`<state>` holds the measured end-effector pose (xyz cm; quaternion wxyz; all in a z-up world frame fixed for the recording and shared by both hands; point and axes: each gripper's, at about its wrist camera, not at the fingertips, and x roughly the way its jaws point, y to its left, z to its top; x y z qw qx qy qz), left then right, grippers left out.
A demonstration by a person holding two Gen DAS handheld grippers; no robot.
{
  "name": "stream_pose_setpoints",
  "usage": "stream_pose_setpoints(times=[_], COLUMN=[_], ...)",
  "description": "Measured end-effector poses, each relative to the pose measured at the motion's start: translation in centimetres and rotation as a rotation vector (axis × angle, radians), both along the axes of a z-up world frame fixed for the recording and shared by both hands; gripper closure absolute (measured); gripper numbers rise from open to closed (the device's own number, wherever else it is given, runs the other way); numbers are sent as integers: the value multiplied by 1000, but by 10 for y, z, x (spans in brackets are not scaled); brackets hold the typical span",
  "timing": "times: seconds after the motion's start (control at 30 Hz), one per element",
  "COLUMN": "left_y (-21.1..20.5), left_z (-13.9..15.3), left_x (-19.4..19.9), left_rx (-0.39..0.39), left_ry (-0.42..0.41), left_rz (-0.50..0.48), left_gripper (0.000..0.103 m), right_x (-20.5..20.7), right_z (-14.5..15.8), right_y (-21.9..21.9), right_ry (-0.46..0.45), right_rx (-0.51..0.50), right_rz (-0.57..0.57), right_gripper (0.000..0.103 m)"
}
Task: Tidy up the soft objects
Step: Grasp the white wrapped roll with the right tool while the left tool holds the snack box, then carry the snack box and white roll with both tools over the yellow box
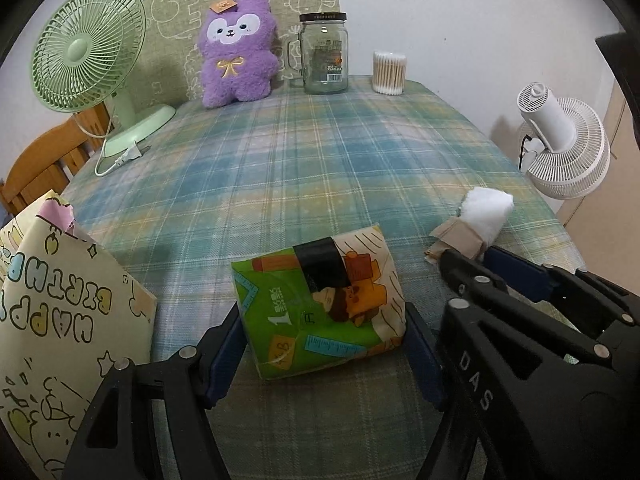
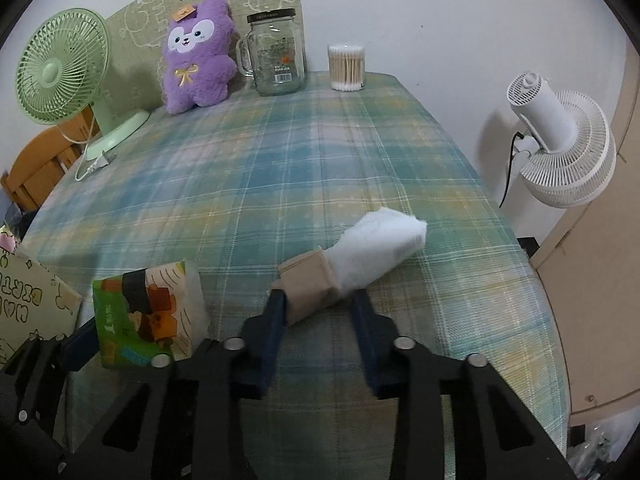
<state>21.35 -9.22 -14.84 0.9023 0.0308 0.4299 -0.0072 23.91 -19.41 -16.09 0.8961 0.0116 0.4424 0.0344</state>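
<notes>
Much bare plaid tablecloth [image 2: 320,168] beyond tissue pack [image 1: 320,312], white roll [image 2: 376,248] near right edge.

The tablecloth [image 1: 320,168] is matt woven plaid cloth. At twelve o'clock the purple toy [image 1: 236,52] is shaggy plush; beside it the jar [image 1: 324,56] is clear glossy glass with a dark lid. The tissue pack [image 1: 324,312] wears shiny, crinkled plastic film. At three o'clock the white roll [image 2: 380,244] looks fluffy, banded in dull tan paper. The gift bag [image 1: 60,320] at nine o'clock is smooth printed paper.
</notes>
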Motion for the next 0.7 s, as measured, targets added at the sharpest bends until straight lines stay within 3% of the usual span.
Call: stream_pose_setpoints(times=[0.03,0.2,0.7], left_y=[0,-1,-4], left_z=[0,1,9], left_x=[0,-3,-27], left_rx=[0,4,4], left_ry=[1,0,-11], left_rz=[-1,-10,-64], left_gripper=[28,28,29], right_x=[0,-3,-35], right_z=[0,1,10], right_y=[-1,-2,-3], right_ry=[1,-1,-21], right_rx=[3,13,42], right_rz=[4,8,-15], right_gripper=[85,90,92])
